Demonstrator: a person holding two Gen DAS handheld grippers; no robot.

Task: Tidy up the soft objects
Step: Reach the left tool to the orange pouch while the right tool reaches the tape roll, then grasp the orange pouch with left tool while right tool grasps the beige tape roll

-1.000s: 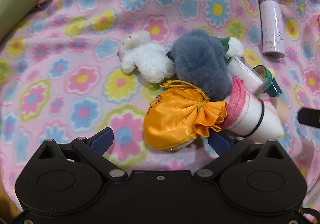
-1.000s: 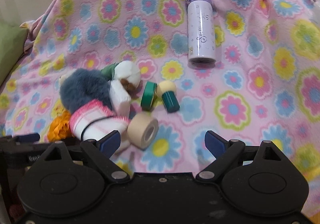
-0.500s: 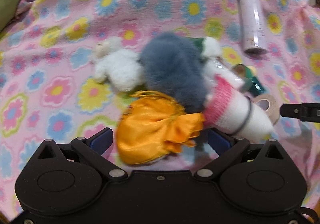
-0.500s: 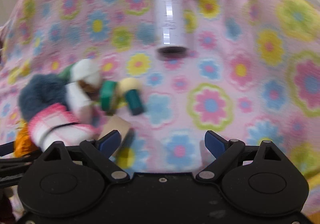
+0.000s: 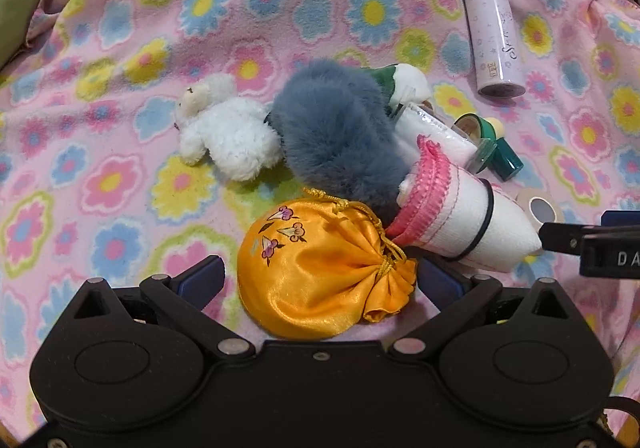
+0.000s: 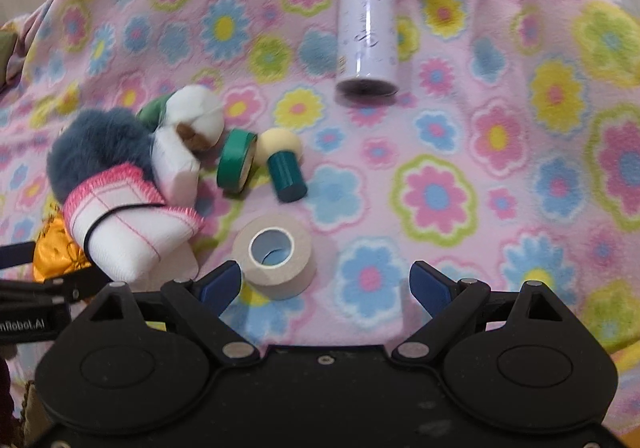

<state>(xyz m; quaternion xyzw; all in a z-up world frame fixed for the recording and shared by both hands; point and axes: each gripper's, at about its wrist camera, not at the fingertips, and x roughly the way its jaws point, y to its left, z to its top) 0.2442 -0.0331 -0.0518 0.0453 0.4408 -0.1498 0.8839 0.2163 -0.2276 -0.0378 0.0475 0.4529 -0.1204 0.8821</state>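
An orange satin drawstring pouch (image 5: 320,280) lies on the flowered pink blanket (image 5: 120,184), between the fingers of my left gripper (image 5: 320,278). That gripper is open, with small gaps on both sides of the pouch. Behind the pouch lie a rolled white towel with a pink hem (image 5: 452,224), a grey-blue fluffy toy (image 5: 340,136) and a white plush lamb (image 5: 228,136). My right gripper (image 6: 326,284) is open low over the blanket. A beige tape roll (image 6: 276,256) sits just ahead of its left finger (image 6: 222,284).
A lilac bottle (image 6: 368,20) lies further back. A green tape roll (image 6: 236,160), a teal peg with a cream ball top (image 6: 284,172) and a small white-headed doll (image 6: 196,120) crowd the towel's right side. A green cushion (image 5: 16,16) borders the blanket's left.
The left view has shifted and rolled, so the orange pouch now sits centred between the left fingers rather than toward the right one. The right gripper has sunk slightly; both stay open.
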